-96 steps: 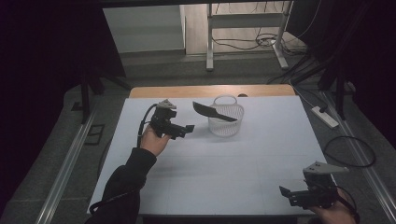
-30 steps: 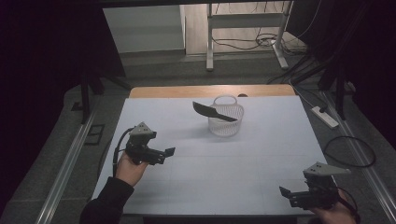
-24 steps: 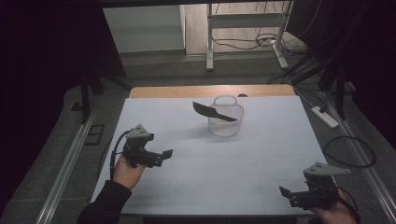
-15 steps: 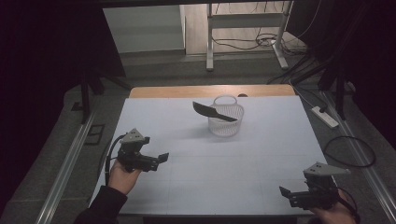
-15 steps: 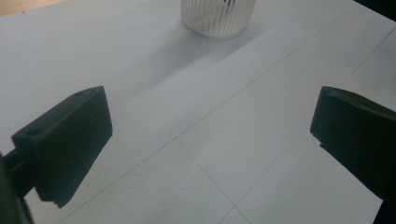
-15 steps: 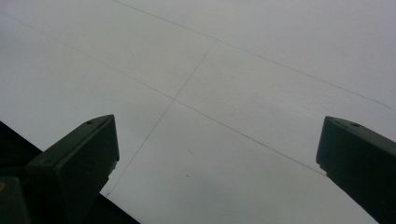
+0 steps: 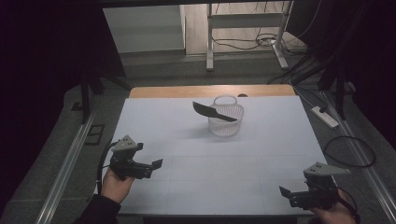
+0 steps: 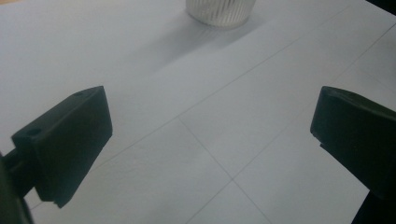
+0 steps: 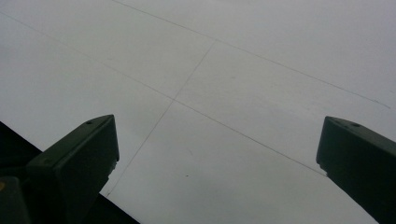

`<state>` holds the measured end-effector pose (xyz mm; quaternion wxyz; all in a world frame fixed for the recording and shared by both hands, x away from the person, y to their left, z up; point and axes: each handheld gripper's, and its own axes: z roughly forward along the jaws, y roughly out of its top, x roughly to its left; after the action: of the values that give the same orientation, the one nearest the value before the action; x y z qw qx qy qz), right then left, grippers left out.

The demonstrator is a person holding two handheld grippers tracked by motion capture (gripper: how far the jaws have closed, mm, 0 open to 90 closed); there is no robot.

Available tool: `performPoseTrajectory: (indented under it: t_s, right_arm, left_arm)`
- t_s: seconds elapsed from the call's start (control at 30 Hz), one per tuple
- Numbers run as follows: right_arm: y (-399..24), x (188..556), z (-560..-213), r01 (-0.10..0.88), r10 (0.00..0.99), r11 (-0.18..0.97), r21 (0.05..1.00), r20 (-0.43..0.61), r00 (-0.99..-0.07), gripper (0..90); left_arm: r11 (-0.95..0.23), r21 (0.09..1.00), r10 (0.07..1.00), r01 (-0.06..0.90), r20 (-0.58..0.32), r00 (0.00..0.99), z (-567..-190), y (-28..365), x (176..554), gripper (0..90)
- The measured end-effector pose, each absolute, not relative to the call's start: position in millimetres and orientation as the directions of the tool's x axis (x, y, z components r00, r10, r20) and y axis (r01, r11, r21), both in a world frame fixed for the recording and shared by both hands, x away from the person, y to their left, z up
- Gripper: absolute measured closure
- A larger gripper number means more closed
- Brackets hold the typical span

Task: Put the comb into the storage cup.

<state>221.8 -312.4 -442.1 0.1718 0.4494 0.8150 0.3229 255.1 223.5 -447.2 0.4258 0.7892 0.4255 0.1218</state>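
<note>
A white mesh cup [image 7: 226,122] stands upright at the table's far middle. A black blade-shaped tool [image 7: 212,112] lies tilted across its rim, one end jutting out to the left. My left gripper [image 7: 153,167] hovers near the table's front left, held by a hand, open and holding nothing. In the left gripper view its jaws [image 8: 210,126] are spread wide over bare tabletop, with the mesh cup's base [image 8: 220,12] far ahead. My right gripper [image 7: 287,193] is at the front right corner, open and empty, its jaws [image 9: 217,158] wide apart over the table.
The white table [image 7: 261,154] carries thin grid lines. Its near edge shows as a dark corner [image 9: 18,140] in the right gripper view. A wooden strip [image 7: 187,91] runs along the far edge. Beyond the table, metal rails, a power strip [image 7: 324,116] and cables lie on the floor.
My left gripper has drawn back from beside the mesh cup to the table's front left, still open. The right gripper, the cup and the black tool have stayed put.
</note>
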Motion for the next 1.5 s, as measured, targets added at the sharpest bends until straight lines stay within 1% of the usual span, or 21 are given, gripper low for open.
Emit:
performPoseTrajectory:
  t_s: [0.27,0.93,1.5]
  right_arm:
    - [-312,222,-442,0.622,0.843,0.388,0.68,0.01,-0.537,0.0]
    - [-312,222,-442,0.622,0.844,0.387,0.681,0.01,-0.537,0.0]
    - [-313,222,-442,0.624,0.846,0.385,0.68,0.01,-0.533,0.0]
  left_arm:
    - [-0.27,0.771,0.791,0.577,-0.164,0.589,-449,231,244,0.0]
    - [-0.231,0.763,0.814,0.604,-0.189,0.549,-454,251,218,0.0]
    - [-0.237,0.75,0.837,0.617,-0.164,0.521,-456,260,202,0.0]
